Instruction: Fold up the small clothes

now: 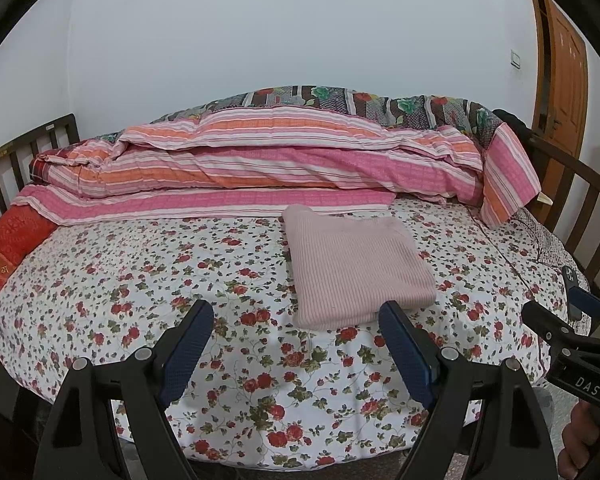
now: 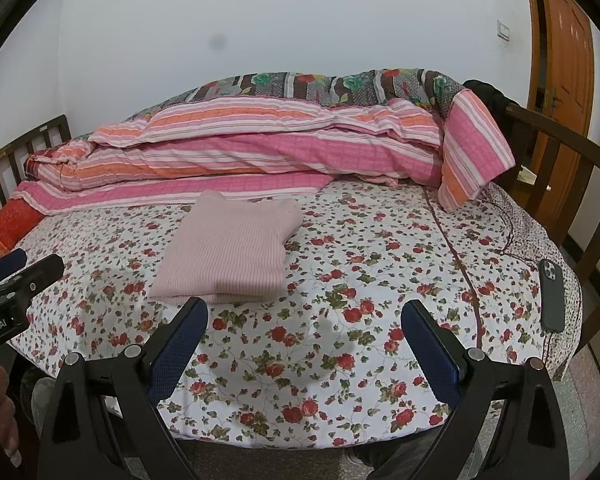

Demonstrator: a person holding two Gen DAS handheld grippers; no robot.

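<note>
A pale pink ribbed knit garment [image 1: 352, 264] lies folded into a neat rectangle on the floral bed sheet [image 1: 180, 280]; it also shows in the right wrist view [image 2: 228, 252]. My left gripper [image 1: 296, 316] is open and empty, held above the bed's front edge, its right finger just in front of the garment's near edge. My right gripper [image 2: 304, 316] is open and empty, to the right of the garment's near edge. Each gripper shows at the edge of the other's view, the right one [image 1: 572, 320] and the left one [image 2: 20, 276].
A rolled pink and orange striped quilt [image 1: 260, 160] lies along the back of the bed. A red pillow [image 1: 8, 244] sits at the left. A dark phone [image 2: 551, 296] lies near the bed's right edge. Dark wooden rails [image 2: 560, 152] bound both ends. A wooden door [image 2: 564, 60] stands at the right.
</note>
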